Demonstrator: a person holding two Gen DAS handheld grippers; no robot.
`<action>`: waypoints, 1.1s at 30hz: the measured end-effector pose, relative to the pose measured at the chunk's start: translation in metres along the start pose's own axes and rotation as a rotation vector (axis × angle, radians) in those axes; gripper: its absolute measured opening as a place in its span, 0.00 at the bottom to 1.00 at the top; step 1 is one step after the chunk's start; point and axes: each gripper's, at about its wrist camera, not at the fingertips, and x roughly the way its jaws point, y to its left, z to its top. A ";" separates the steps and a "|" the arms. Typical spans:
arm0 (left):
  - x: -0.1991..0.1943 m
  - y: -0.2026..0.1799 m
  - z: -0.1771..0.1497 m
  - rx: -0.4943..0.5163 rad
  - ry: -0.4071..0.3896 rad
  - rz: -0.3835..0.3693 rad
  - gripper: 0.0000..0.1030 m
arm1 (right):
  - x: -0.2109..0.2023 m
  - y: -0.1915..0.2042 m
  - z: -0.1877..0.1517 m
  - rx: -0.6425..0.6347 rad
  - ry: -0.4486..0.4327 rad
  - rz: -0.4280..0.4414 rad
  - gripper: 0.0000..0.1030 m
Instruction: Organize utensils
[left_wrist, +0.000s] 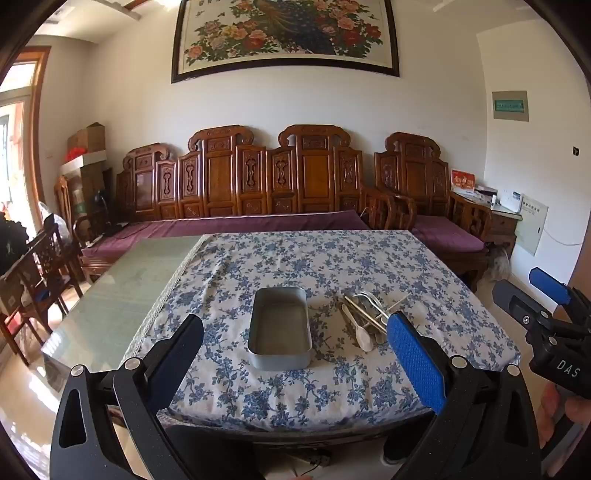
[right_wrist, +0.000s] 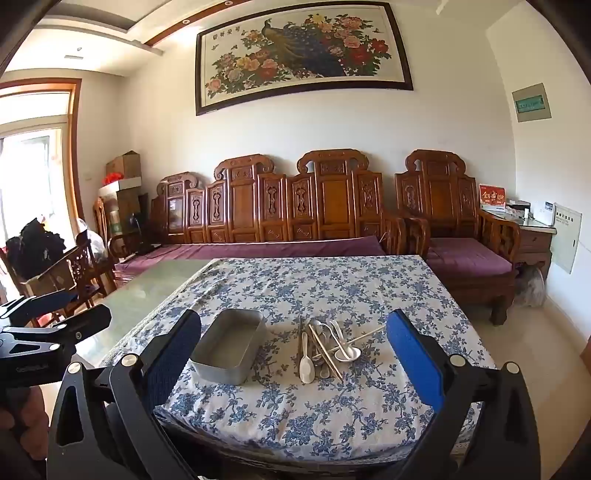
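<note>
Both grippers hang just off the near edge of the table, fingers spread wide and holding nothing: the left gripper frames the metal tin, and the right gripper frames the tin and the pile of utensils together. A blue-flowered tablecloth covers the right part of the table and folds over the near edge; to its left lies a bare strip of green glass tabletop. Open cloth surrounds the tin and the pile on all sides, widest toward the far edge. The tin is empty, set with its long axis running away from the person, though from the right wrist it looks angled, its far end leaning right. Just right of it, with a small gap of cloth between, the utensils lie heaped: white spoons with bowls mostly toward the near edge, metal spoons under them, and chopsticks crossing on top. Most run near to far, while one pale chopstick lies across, pointing far-right. Beyond the table stands a carved wooden bench with purple cushions, an armchair to the right, and a peacock painting on the wall. Wooden chairs crowd the table's left side.
</note>
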 end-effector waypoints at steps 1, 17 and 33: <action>0.000 0.000 0.000 -0.001 -0.004 -0.001 0.94 | 0.000 0.000 0.000 -0.001 -0.001 0.000 0.98; 0.000 0.000 0.000 0.002 -0.004 0.001 0.94 | -0.002 -0.001 0.002 0.004 -0.002 0.005 0.98; 0.004 0.001 0.001 0.002 -0.005 0.002 0.94 | -0.002 0.001 0.005 0.004 -0.003 0.008 0.98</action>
